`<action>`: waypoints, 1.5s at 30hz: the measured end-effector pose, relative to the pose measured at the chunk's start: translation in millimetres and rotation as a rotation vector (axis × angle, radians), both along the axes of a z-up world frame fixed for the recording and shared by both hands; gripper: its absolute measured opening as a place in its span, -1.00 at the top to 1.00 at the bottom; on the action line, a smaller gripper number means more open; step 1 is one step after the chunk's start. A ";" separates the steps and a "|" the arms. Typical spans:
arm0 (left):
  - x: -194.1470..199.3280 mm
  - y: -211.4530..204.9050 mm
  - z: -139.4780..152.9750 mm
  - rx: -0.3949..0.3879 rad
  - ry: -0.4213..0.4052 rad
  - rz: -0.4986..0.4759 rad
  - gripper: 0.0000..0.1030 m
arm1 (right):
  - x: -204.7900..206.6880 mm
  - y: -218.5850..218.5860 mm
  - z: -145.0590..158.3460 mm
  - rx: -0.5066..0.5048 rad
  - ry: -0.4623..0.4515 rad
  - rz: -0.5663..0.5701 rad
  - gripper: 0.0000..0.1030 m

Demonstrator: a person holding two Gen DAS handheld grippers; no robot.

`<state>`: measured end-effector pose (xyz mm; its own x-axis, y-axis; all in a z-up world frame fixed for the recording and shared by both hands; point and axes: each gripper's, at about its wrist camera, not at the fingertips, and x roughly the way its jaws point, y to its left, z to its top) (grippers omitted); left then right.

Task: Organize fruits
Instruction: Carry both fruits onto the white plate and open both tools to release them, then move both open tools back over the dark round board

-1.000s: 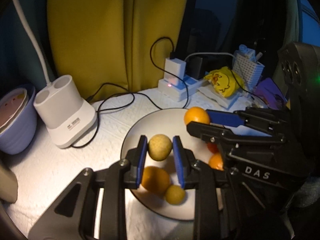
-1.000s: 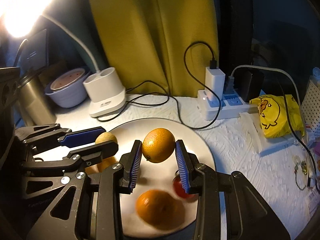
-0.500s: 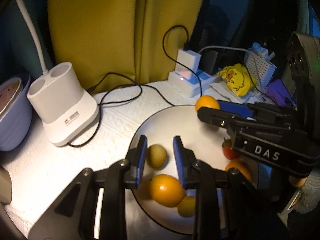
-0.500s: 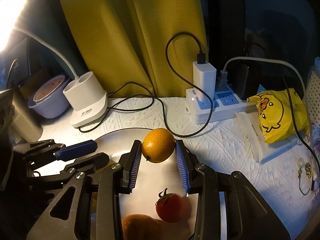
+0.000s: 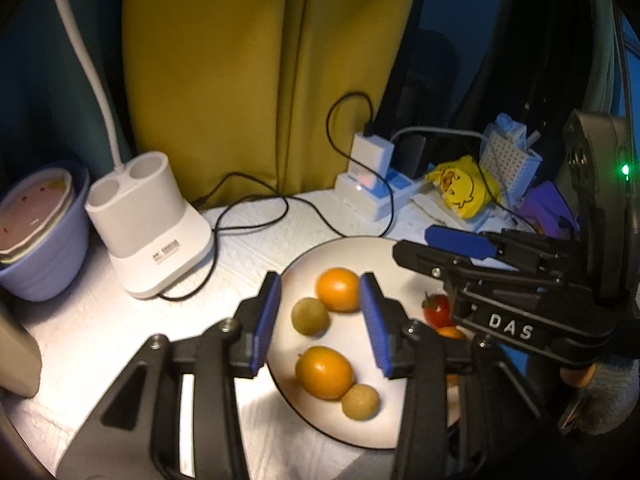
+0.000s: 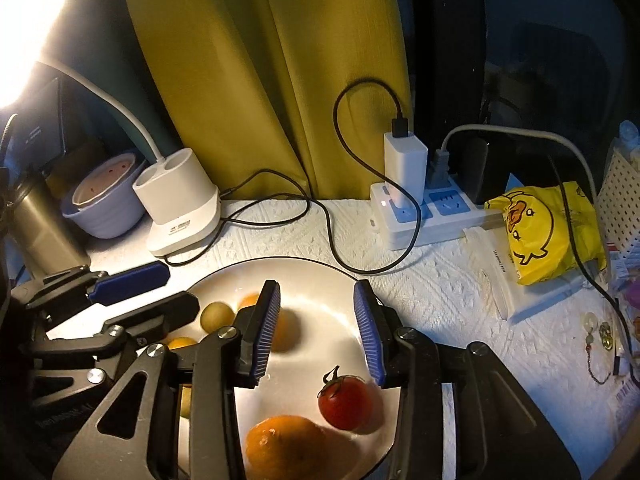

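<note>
Left gripper [image 5: 320, 320] over the plate [image 5: 380, 248], jaws apart, holding nothing; an orange [image 5: 338, 289] and a small green-yellow fruit [image 5: 310, 316] lie on the plate between its blue pads. Right gripper [image 6: 316, 328] likewise wide apart and empty above the plate; cherry tomato [image 6: 344, 402] and a second orange [image 6: 280, 446] rest near its rim; lamp base [image 6: 180, 204] well behind.

Orange fruit [image 5: 337, 289], red tomato [image 6: 345, 402] (green stem), blue fingers [image 5: 267, 317]
</note>
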<state>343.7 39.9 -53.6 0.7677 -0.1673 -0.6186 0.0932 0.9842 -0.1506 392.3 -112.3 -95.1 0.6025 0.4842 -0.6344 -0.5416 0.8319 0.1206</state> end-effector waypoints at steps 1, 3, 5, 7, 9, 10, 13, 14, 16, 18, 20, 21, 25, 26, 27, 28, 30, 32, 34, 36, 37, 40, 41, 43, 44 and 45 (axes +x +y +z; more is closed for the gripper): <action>-3.1 0.0 2.7 -0.001 -0.006 0.002 0.18 | -1.8 -1.1 1.9 0.001 -0.004 -0.001 0.21; -7.7 0.4 6.6 -0.001 -0.012 0.003 0.18 | -5.4 -3.4 5.8 0.005 -0.011 -0.002 0.21; -13.6 0.3 10.3 -0.001 -0.017 0.005 0.18 | -9.8 -5.9 10.2 0.006 -0.020 -0.004 0.20; -19.1 0.3 13.8 -0.003 -0.022 0.007 0.18 | -14.3 -8.1 14.1 0.007 -0.028 -0.005 0.20; -24.6 0.6 17.5 -0.004 -0.029 0.010 0.18 | -19.4 -10.4 18.3 0.010 -0.036 -0.006 0.20; -27.7 0.8 19.6 -0.005 -0.032 0.012 0.17 | -21.7 -11.5 20.0 0.011 -0.039 -0.006 0.20; -37.2 0.4 24.8 -0.008 -0.043 0.014 0.17 | -30.9 -15.0 25.5 0.014 -0.049 -0.007 0.20; -40.2 -0.5 26.1 -0.008 -0.046 0.014 0.17 | -34.1 -16.1 27.4 0.016 -0.052 -0.008 0.20; -47.6 -2.3 29.1 -0.008 -0.052 0.013 0.17 | -40.6 -18.6 30.4 0.019 -0.057 -0.010 0.20; -54.5 -4.2 31.8 -0.007 -0.059 0.011 0.17 | -47.2 -21.3 33.1 0.021 -0.062 -0.011 0.20; -62.1 -6.2 34.3 -0.007 -0.064 0.010 0.17 | -54.4 -24.4 35.8 0.023 -0.068 -0.012 0.20; -66.0 -7.3 35.5 -0.007 -0.067 0.010 0.17 | -58.9 -26.5 37.3 0.024 -0.071 -0.013 0.20; -80.9 -12.1 39.4 -0.006 -0.073 0.009 0.17 | -72.7 -34.7 41.0 0.031 -0.078 -0.020 0.20; -85.1 -13.2 40.5 -0.007 -0.075 0.009 0.17 | -75.6 -36.9 41.2 0.033 -0.079 -0.021 0.20; -90.0 -14.3 41.7 -0.009 -0.081 0.008 0.17 | -78.5 -39.1 41.0 0.035 -0.078 -0.021 0.20; -95.3 -15.4 42.5 -0.014 -0.086 0.008 0.17 | -81.9 -41.5 40.7 0.037 -0.075 -0.020 0.20; -103.5 -17.2 42.5 -0.023 -0.086 0.009 0.17 | -89.0 -46.7 38.8 0.036 -0.071 -0.018 0.20; -109.9 -19.8 40.8 -0.025 -0.082 0.009 0.17 | -93.9 -50.8 36.9 0.032 -0.066 -0.015 0.20; -116.7 -22.8 37.8 -0.026 -0.073 0.010 0.17 | -98.5 -56.5 34.4 0.032 -0.060 -0.013 0.20; -123.1 -25.3 33.3 -0.030 -0.060 0.015 0.17 | -103.2 -63.7 31.6 0.037 -0.053 -0.014 0.20; -126.2 -26.6 30.5 -0.033 -0.053 0.016 0.17 | -105.9 -68.2 29.8 0.042 -0.048 -0.016 0.20; -134.9 -31.1 22.3 -0.037 -0.034 0.019 0.17 | -111.6 -78.8 23.8 0.051 -0.033 -0.021 0.20; -137.0 -32.6 19.9 -0.037 -0.028 0.019 0.17 | -113.5 -82.3 20.7 0.053 -0.025 -0.022 0.20; -141.4 -35.3 15.3 -0.039 -0.018 0.020 0.17 | -116.9 -87.9 14.7 0.053 -0.009 -0.020 0.20; -144.4 -36.6 12.4 -0.043 -0.011 0.023 0.17 | -118.8 -90.3 11.6 0.051 -0.002 -0.019 0.20; -147.1 -37.3 9.8 -0.047 -0.004 0.025 0.17 | -120.8 -92.0 8.6 0.049 0.004 -0.018 0.20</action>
<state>196.6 2.5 -43.8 0.7743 -0.1769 -0.6076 0.0692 0.9781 -0.1965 271.5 -204.3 -86.5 0.6087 0.5038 -0.6130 -0.5261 0.8345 0.1635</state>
